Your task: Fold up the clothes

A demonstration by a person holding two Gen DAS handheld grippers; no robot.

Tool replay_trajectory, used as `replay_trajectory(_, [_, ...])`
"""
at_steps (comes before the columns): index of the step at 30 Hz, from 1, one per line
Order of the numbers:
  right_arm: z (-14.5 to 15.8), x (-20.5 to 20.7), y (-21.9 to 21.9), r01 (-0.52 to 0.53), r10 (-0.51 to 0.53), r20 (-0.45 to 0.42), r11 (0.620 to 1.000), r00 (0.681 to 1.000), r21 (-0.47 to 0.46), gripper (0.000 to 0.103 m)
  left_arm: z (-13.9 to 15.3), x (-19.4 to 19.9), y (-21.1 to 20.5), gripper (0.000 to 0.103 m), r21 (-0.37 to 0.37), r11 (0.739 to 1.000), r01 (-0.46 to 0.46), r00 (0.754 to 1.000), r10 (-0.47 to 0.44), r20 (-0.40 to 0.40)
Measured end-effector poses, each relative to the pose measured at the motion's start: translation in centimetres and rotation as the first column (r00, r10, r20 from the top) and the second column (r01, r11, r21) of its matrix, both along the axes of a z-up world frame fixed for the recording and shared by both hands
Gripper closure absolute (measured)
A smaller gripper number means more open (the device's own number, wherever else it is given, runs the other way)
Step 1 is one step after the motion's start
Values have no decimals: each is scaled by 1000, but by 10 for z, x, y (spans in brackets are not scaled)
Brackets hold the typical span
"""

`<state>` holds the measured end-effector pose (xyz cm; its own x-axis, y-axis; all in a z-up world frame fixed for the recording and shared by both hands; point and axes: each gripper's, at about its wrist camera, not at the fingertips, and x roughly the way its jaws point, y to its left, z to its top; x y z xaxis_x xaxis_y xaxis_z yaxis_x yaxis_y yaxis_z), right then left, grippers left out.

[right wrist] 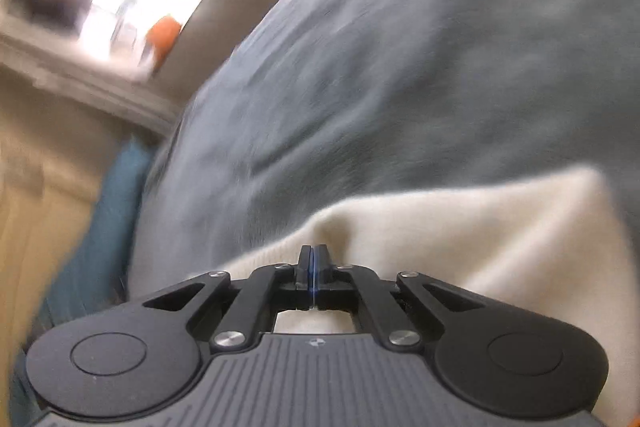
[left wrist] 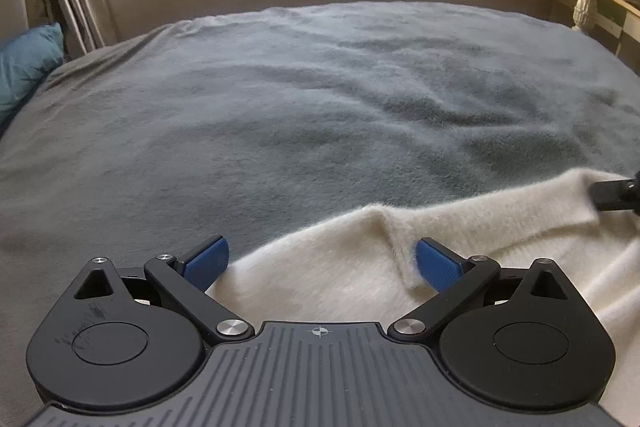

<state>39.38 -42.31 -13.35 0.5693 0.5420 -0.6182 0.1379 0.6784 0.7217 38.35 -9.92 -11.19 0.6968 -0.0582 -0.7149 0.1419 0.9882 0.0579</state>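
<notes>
Left wrist view: the left gripper (left wrist: pixel 322 263) stands spread wide, gripping nothing, over a cream fuzzy garment (left wrist: pixel 360 287) lying from 6 to 3 o'clock on the grey blanket (left wrist: pixel 280 99), with the other tool's black tip (left wrist: pixel 616 197) on the garment at 3 o'clock. Right wrist view, blurred: the right gripper (right wrist: pixel 314 255) is clenched tight at a raised fold of the garment's edge, though whether cloth is pinched cannot be told; the garment spreads toward 4 o'clock.

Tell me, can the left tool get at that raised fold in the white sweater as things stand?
Probably yes. The left tool stands open with the raised fold of the white sweater between its fingers, and nothing blocks it.
</notes>
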Motion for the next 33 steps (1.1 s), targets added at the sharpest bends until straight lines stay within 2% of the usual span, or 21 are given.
replay_trajectory(2, [4, -11, -12, 50, -50, -21, 998, 999, 39, 102, 9, -9, 6, 5, -4, 1000, -5, 1000, 5, 18])
replay_trajectory(6, [17, -47, -30, 84, -80, -30, 968, 996, 236, 101, 33, -36, 23, 5, -49, 999, -5, 999, 8, 46])
replay_trajectory(9, [34, -78, -28, 50, -47, -20, 953, 999, 298, 100, 55, -68, 35, 5, -79, 997, 21, 998, -16, 60])
replay_trajectory(12, [46, -115, -20, 5, 1, -19, 936, 1000, 351, 99, 77, -108, 41, 5, -53, 997, 51, 997, -48, 52])
replay_trajectory(16, [57, -164, -1, -75, 90, -17, 910, 996, 408, 99, 100, -159, 47, 4, -12, 996, 89, 996, -89, -6])
replay_trajectory(19, [57, -204, 12, -118, 158, -45, 873, 986, 474, 97, 107, -191, 54, 4, -44, 994, 101, 990, -105, -90])
replay_trajectory(21, [53, -229, 20, -134, 194, -72, 858, 978, 496, 88, 103, -213, 57, 3, -96, 989, 113, 981, -126, -145])
replay_trajectory(23, [45, -249, 28, -138, 210, -103, 869, 972, 474, 86, 87, -234, 55, 4, -122, 988, 98, 975, -120, -188])
replay_trajectory(24, [43, -257, 32, -145, 213, -114, 891, 970, 430, 86, 77, -245, 53, 4, -138, 987, 85, 972, -113, -208])
replay_trajectory(26, [42, -270, 42, -164, 207, -126, 944, 970, 285, 86, 55, -264, 47, 4, -163, 984, 65, 966, -103, -236])
replay_trajectory(28, [44, -282, 52, -188, 206, -124, 971, 971, 146, 86, 35, -281, 36, 5, -135, 989, 58, 967, -89, -237])
replay_trajectory(31, [59, -295, 69, -240, 237, -54, 970, 970, -49, 86, 20, -302, 23, 5, -92, 993, 68, 972, -87, -220])
replay_trajectory(33, [70, -307, 83, -268, 272, -6, 942, 962, -204, 86, 15, -313, 17, 4, -78, 994, 75, 974, -90, -208])
